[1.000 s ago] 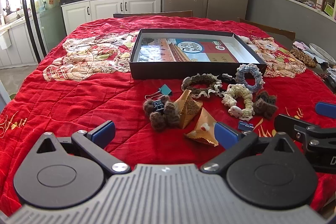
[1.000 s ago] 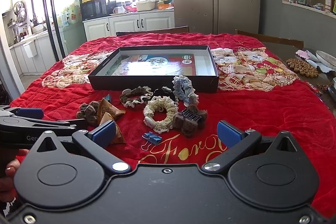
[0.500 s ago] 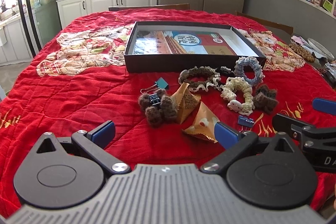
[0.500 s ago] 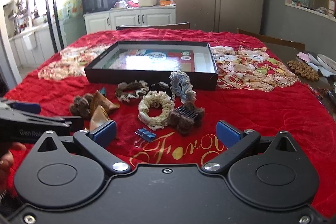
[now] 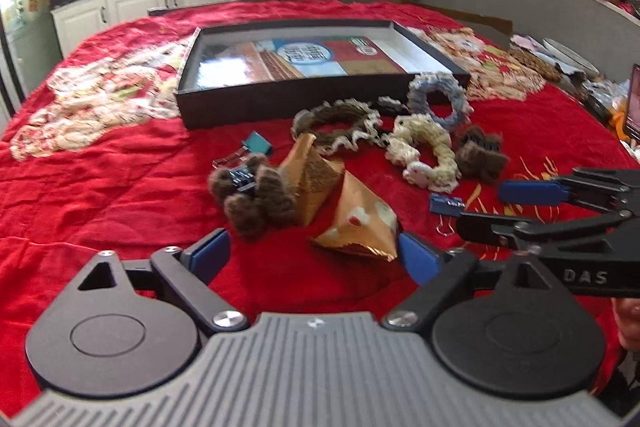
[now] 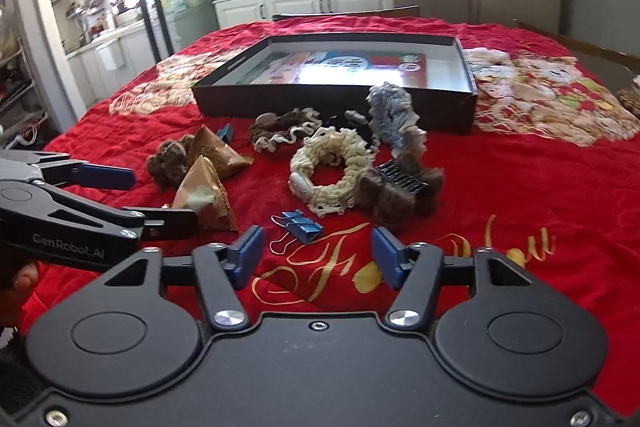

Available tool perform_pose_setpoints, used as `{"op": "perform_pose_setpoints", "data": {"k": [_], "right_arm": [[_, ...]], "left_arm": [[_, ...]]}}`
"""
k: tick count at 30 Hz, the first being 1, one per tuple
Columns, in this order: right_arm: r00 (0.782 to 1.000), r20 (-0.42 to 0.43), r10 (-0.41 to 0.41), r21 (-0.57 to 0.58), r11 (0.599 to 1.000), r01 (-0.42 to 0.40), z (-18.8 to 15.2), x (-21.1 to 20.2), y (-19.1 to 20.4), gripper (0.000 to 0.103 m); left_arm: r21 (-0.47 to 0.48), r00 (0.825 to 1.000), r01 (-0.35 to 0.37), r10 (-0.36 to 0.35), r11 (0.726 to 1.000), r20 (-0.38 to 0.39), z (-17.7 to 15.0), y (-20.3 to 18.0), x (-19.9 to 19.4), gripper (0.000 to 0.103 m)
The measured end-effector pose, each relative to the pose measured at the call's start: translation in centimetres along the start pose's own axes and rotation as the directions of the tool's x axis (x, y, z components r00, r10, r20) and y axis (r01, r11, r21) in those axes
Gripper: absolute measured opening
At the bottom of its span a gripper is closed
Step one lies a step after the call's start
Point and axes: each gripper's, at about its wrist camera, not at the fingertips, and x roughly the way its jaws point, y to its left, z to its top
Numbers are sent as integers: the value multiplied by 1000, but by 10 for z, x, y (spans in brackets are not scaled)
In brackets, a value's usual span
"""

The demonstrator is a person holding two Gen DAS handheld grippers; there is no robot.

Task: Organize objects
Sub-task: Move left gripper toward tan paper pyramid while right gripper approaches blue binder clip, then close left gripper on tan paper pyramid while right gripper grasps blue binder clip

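A scatter of small things lay on the red quilted cloth over the worktop, just in front of a shallow black cardboard box with a printed sheet on its floor: a cream crocheted scrunchie, a pale blue crocheted scrunchie leaning by the box wall, a brown scrunchie with cream ruffled edge, a brown fuzzy hair claw with black teeth touching the cream one, a second brown fuzzy clip, two gold pyramid-shaped foil packets, a blue binder clip and a teal binder clip. The right tool hovered low over the cloth with the blue binder clip just ahead of its tips; its jaws had just been closing and stood about half apart, nothing between them. The left tool had narrowed only slightly and stood wide, the nearer foil packet just ahead by its right pad, not gripped. White kitchen cabinets stood behind.
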Motion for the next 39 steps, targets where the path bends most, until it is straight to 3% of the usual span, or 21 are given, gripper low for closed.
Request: {"op": "perform_pose_setpoints", "data": {"k": [16, 21, 28, 32, 39], "right_arm": [[999, -6, 37, -142, 989, -38, 4, 26, 9, 34], [998, -2, 55, -178, 983, -55, 5, 31, 10, 33], [998, 7, 69, -169, 983, -67, 4, 28, 8, 19], [998, 5, 67, -168, 984, -65, 3, 23, 7, 18], [998, 4, 68, -168, 984, -66, 2, 19, 6, 18]], "left_arm": [[19, 998, 59, -59, 998, 5, 2, -4, 20, 77], [16, 998, 69, -69, 997, 13, 4, -4, 23, 73], [18, 997, 80, -80, 997, 19, 5, -5, 25, 56], [23, 996, 85, -86, 996, 21, 5, -7, 24, 47], [22, 995, 94, -94, 995, 22, 5, -8, 21, 40]]}}
